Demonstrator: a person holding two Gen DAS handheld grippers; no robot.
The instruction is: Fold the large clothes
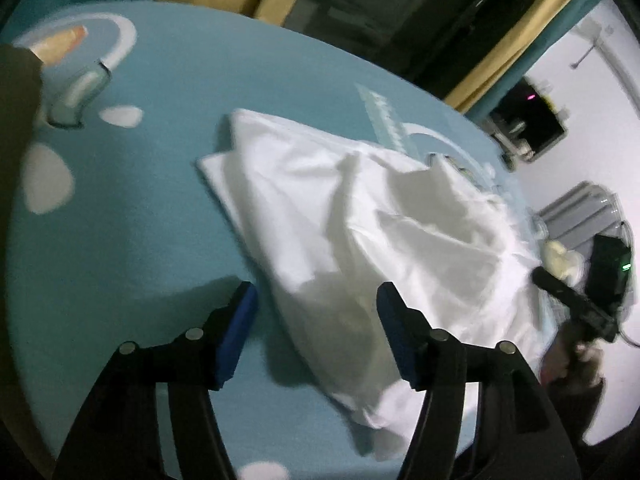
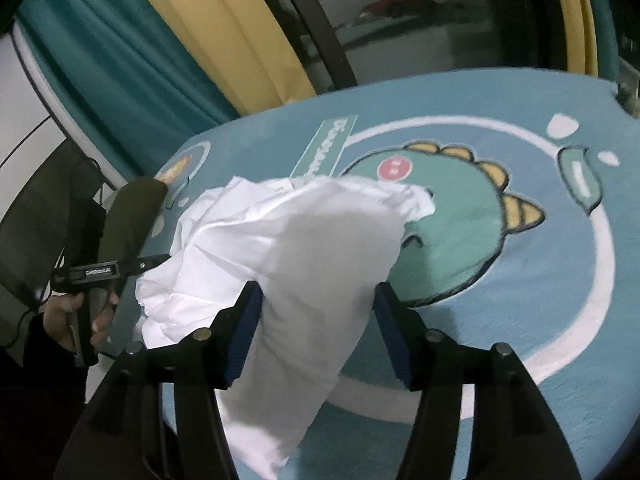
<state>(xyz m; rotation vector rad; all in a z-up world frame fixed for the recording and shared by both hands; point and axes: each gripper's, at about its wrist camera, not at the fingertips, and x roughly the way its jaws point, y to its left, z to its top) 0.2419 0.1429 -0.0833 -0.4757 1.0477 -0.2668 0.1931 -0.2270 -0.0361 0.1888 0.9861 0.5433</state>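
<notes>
A white garment [image 1: 352, 216] lies crumpled and partly folded on a blue mat [image 1: 140, 216] printed with a green dinosaur [image 2: 448, 232]. My left gripper [image 1: 316, 312] is open, its blue pads either side of the garment's near edge, just above it. My right gripper [image 2: 318, 308] is open, with a fold of the white garment [image 2: 288, 248] lying between its fingers. The right gripper also shows in the left wrist view [image 1: 576, 304] at the far right, and the left gripper in the right wrist view [image 2: 100, 276] at the left, held by a hand.
Teal and yellow curtains [image 2: 168, 48] hang behind the mat. A white wall [image 1: 580, 92] with a dark device [image 1: 528, 120] stands at the right. The mat's far edge [image 2: 440, 76] borders a dark window area.
</notes>
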